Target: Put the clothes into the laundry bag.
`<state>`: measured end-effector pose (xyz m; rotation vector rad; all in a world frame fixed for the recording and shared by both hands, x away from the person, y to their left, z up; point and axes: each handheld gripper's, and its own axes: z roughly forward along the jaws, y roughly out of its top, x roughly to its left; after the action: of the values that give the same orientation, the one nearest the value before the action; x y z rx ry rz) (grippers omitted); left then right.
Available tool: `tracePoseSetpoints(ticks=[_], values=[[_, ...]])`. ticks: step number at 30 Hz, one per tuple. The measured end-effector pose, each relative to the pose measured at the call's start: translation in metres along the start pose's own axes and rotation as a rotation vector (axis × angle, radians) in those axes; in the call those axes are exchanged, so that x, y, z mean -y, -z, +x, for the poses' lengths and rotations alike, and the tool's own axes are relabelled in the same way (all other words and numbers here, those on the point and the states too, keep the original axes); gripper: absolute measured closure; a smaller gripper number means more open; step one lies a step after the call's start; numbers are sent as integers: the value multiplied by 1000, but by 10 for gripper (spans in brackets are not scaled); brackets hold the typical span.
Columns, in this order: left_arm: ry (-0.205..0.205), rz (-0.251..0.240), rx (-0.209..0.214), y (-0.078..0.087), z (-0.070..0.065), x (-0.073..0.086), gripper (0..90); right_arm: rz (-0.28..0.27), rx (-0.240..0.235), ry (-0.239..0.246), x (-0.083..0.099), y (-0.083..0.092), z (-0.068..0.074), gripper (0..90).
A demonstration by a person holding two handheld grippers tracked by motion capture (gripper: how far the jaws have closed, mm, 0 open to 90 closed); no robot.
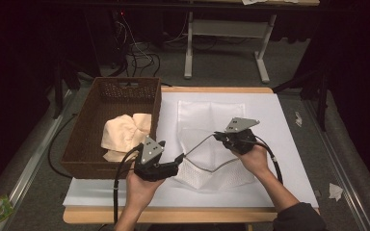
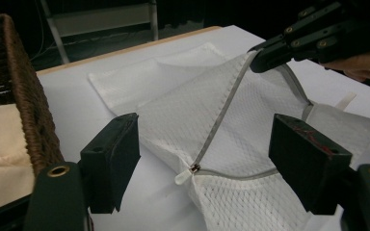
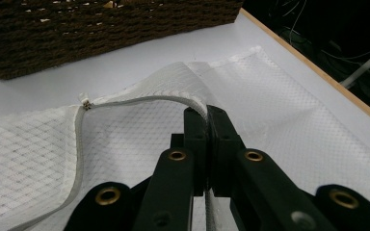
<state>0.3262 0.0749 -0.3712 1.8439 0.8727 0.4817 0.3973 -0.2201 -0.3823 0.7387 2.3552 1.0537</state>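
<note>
Beside the wicker basket holding cloth, the mesh bag lies unzipped: right gripper clamps its zipper edge, left gripper stands apart, loading undone.

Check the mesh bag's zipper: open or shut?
Open. The zipper tapes part from the slider up to the right gripper, which is clamped on the mesh bag edge.

Dim room, lit tabletop, dark surroundings, soft focus
</note>
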Motion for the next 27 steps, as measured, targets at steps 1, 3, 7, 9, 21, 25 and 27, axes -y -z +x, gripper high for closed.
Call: tracePoseSetpoints(ticks=[1,3,7,9,21,25,27], values=[[-1,-4,-5,2,2,-1,266,-1,0,1,0,1,0,890],[12,-11,1,5,7,-4,261,-5,0,0,0,1,-1,890],[16,-7,12,13,17,-10,274,-13,-1,-6,2,1,-2,889],[-4,2,-8,15,21,-12,280,-10,-2,-14,3,0,-2,889],[56,-7,-39,30,55,-21,253,-7,-8,-18,7,-3,-2,890],[70,7,-69,30,68,-22,242,-9,-11,-19,8,-3,-3,890],[55,14,-105,28,73,-23,236,-2,-13,-31,8,-3,-4,890]])
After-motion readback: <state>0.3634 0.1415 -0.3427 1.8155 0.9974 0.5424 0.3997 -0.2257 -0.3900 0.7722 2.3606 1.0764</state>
